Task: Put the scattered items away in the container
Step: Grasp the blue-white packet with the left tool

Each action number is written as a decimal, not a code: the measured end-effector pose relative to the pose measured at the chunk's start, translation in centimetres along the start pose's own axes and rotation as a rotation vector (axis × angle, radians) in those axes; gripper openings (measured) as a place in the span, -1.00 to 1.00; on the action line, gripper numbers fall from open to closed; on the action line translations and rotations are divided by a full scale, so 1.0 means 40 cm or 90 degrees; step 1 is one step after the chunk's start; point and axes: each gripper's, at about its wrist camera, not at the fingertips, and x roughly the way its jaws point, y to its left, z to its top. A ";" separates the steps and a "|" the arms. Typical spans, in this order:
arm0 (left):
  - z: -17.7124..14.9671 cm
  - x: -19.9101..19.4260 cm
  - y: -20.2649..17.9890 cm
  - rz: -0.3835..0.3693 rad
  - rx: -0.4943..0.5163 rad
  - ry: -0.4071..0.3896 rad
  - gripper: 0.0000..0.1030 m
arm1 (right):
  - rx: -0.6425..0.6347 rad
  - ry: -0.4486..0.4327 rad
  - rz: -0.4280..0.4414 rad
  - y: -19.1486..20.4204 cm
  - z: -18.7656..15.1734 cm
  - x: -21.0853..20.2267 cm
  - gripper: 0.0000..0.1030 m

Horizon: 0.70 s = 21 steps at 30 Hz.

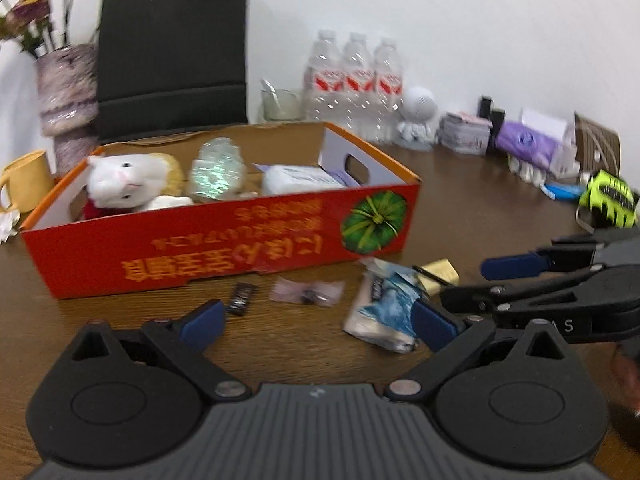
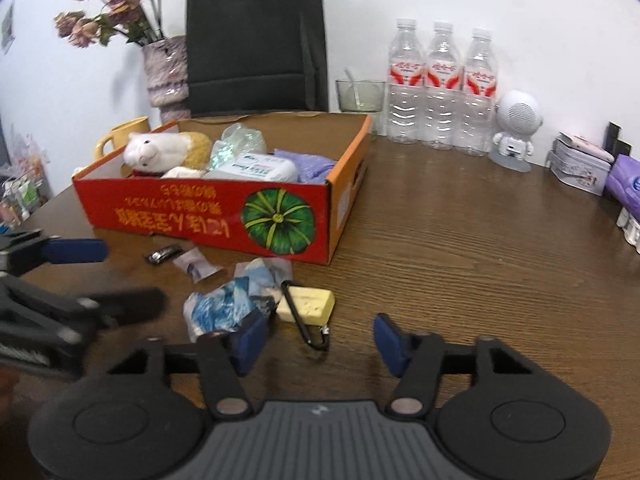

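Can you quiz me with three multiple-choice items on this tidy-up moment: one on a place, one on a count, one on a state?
1. Where does the yellow block with the black carabiner lie?
A. inside the red box
B. on the table in front of the red box
C. beside the water bottles

2. How many water bottles stand at the wall?
A. two
B. three
C. five

3. How does the right gripper stand?
A. shut on the plush toy
B. shut on the yellow block
C. open, holding nothing

Answers:
1. B: the block rests on the wooden table, just outside the red box.
2. B: three clear bottles with red labels stand side by side.
3. C: both blue pads are apart, with bare table between them.
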 end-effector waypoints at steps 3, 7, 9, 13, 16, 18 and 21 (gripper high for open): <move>0.001 0.026 -0.024 0.001 0.008 0.014 0.86 | -0.015 0.007 0.010 0.001 -0.006 0.007 -0.40; 0.010 0.055 -0.043 -0.012 0.004 0.029 0.69 | -0.024 0.009 0.013 -0.005 -0.010 0.010 -0.77; 0.011 0.067 -0.052 -0.015 0.007 0.037 0.66 | -0.017 0.009 0.020 -0.012 -0.011 0.008 -0.91; 0.009 0.091 -0.076 -0.013 0.030 0.052 0.10 | -0.011 -0.009 0.024 -0.014 -0.008 -0.005 -0.95; 0.009 0.082 -0.085 -0.032 0.045 0.046 -0.74 | 0.001 -0.029 0.019 -0.022 -0.004 -0.020 -0.95; 0.004 0.078 -0.085 -0.030 0.049 0.043 -0.78 | 0.014 -0.035 0.011 -0.031 -0.001 -0.025 -0.95; 0.005 0.076 -0.078 -0.036 0.040 0.042 -0.84 | 0.030 -0.048 0.001 -0.044 0.002 -0.032 -0.95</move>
